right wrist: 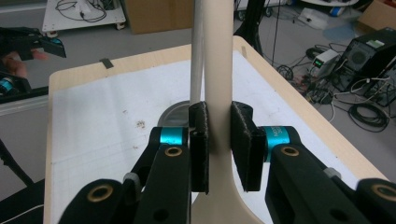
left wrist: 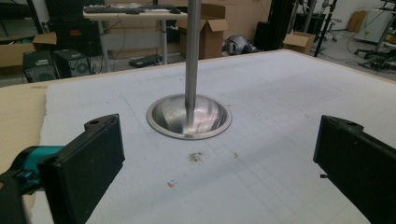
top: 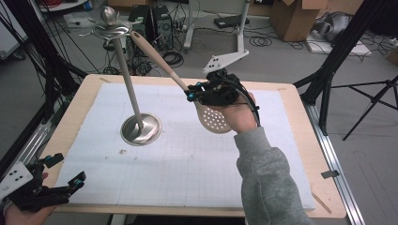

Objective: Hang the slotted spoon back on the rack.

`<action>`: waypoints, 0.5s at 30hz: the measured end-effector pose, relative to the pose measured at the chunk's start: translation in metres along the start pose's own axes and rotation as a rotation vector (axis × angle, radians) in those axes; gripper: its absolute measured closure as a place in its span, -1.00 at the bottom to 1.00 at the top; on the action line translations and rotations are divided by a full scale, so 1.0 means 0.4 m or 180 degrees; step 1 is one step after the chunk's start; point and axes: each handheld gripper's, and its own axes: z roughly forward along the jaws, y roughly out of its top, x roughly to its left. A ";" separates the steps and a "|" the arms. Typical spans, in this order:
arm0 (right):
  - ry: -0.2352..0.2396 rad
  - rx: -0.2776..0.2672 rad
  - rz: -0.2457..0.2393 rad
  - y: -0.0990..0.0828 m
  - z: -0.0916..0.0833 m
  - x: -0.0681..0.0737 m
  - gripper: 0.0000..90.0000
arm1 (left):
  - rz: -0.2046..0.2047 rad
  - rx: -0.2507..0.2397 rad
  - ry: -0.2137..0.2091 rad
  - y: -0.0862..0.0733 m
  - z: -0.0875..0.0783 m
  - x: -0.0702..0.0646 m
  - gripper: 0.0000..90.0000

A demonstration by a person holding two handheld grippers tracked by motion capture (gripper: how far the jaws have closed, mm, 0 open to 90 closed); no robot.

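A metal stand with a round base [top: 141, 129] and a thin pole [top: 129, 79] rises from the white mat. Its top ring [top: 111, 30] carries a shiny metal spoon [top: 109, 15]. My right gripper [top: 192, 93] is shut on the handle of a beige slotted spoon [top: 215, 119], whose handle end slants up to the ring. In the right gripper view the pads [right wrist: 200, 144] press both sides of the beige handle [right wrist: 218, 56], with the pole [right wrist: 198, 56] just behind. My left gripper [top: 68, 168] stands open at the table's near left corner, facing the base [left wrist: 188, 116].
The white gridded mat [top: 187, 159] covers most of the wooden table [top: 75, 108]. A few small specks [left wrist: 196, 157] lie on the mat in front of the stand's base. Cardboard boxes, cables, computer towers and tripod legs stand on the floor beyond the table.
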 end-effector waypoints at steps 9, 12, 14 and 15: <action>-0.0001 0.0090 0.0022 0.006 0.026 0.003 0.74 | -0.0006 0.0000 -0.0001 -0.001 -0.002 0.000 -0.95; -0.0015 0.0106 0.0021 0.009 0.029 0.003 0.74 | 0.0000 0.0006 -0.0007 -0.001 -0.001 -0.001 -0.95; -0.0012 0.0123 0.0022 0.010 0.034 0.004 0.74 | 0.0004 0.0012 -0.0009 -0.001 -0.001 -0.002 -0.95; -0.0013 0.0136 0.0024 0.010 0.037 0.005 0.74 | 0.0006 0.0013 -0.0009 -0.001 -0.001 -0.003 -0.95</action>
